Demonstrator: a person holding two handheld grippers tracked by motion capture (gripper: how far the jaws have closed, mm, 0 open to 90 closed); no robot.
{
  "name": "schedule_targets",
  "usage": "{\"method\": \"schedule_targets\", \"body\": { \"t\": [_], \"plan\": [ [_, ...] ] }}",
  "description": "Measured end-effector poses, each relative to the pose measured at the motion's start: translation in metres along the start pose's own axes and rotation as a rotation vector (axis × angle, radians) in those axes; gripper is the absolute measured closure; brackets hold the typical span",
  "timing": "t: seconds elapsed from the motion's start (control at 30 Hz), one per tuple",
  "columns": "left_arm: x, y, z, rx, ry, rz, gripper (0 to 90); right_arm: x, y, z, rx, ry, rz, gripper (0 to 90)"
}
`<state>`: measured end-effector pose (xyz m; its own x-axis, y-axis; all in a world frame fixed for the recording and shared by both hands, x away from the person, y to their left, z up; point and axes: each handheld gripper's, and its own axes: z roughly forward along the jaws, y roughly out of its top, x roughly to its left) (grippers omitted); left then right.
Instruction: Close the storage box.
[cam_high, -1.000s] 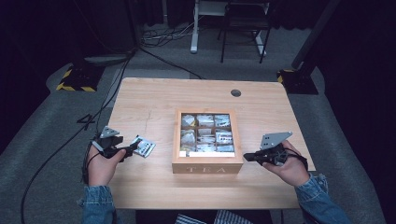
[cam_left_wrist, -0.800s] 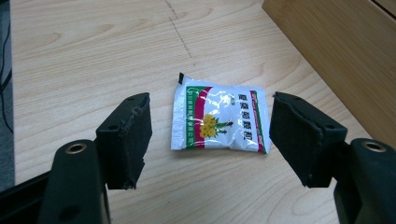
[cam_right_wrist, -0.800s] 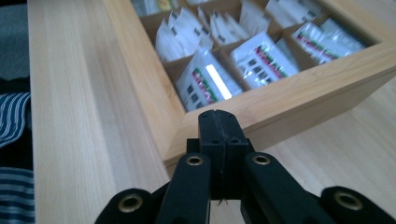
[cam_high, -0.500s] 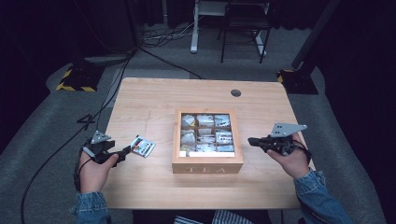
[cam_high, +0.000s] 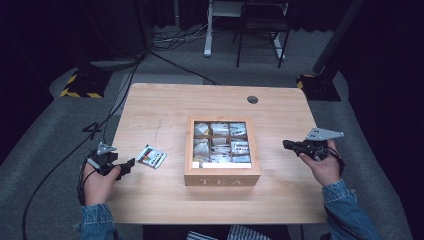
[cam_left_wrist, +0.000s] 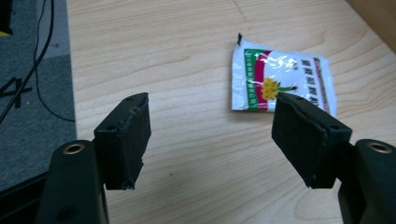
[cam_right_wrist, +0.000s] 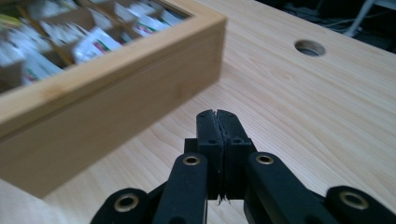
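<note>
Jaws spread wide and empty on the left gripper (cam_high: 127, 166), pressed together on the right gripper (cam_high: 288, 145). Sitting on a pale wooden table (cam_high: 165, 107), dark room behind. Lying flat at centre-left: white tea sachet (cam_high: 151, 156), beside the compartmented tea box (cam_high: 221, 175). Hovering low, both hands.

From the high view we look forward and down over the whole surface (cam_high: 210, 100), well back from it. In the left gripper view we sit low and close, facing a sachet (cam_left_wrist: 280, 79) that we also see from above (cam_high: 151, 156). In the right gripper view we skim the surface beside the tea box (cam_right_wrist: 93, 102), shared with the high view (cam_high: 222, 175).
</note>
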<state>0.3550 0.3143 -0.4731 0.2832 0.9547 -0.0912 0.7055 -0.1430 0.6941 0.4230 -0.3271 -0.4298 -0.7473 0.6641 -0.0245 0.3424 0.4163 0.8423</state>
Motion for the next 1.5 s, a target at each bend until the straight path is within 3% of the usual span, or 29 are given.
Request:
{"method": "schedule_targets", "body": {
  "t": [0.13,0.5,0.97,1.13,1.2,1.3,1.43,1.5],
  "plan": [
    [0.004,-0.004,0.004,0.008,0.008,0.005,27.2,-0.012,-0.012,0.004,0.019,-0.036,0.024,88.8],
    [0.012,-0.014,0.009,0.107,0.035,0.004,25.4,-0.036,-0.039,0.011,0.055,-0.088,0.080,87.1],
    [0.012,-0.015,0.011,0.113,0.035,0.018,23.9,-0.047,-0.055,0.021,0.115,-0.156,0.103,78.7],
    [0.011,-0.014,0.011,0.124,0.042,0.025,23.5,-0.051,-0.061,0.024,0.147,-0.190,0.100,69.2],
    [0.011,-0.015,0.011,0.124,0.042,0.024,23.4,-0.053,-0.064,0.027,0.165,-0.175,0.115,61.8],
    [0.011,-0.015,0.011,0.124,0.042,0.024,23.3,-0.054,-0.068,0.031,0.132,-0.151,0.170,48.2],
    [0.010,-0.015,0.011,0.122,0.039,0.021,22.7,-0.053,-0.066,0.035,0.155,-0.192,0.177,29.7],
    [0.010,-0.015,0.011,0.123,0.038,0.019,22.5,-0.053,-0.065,0.036,0.161,-0.203,0.187,25.0]
  ]
}}
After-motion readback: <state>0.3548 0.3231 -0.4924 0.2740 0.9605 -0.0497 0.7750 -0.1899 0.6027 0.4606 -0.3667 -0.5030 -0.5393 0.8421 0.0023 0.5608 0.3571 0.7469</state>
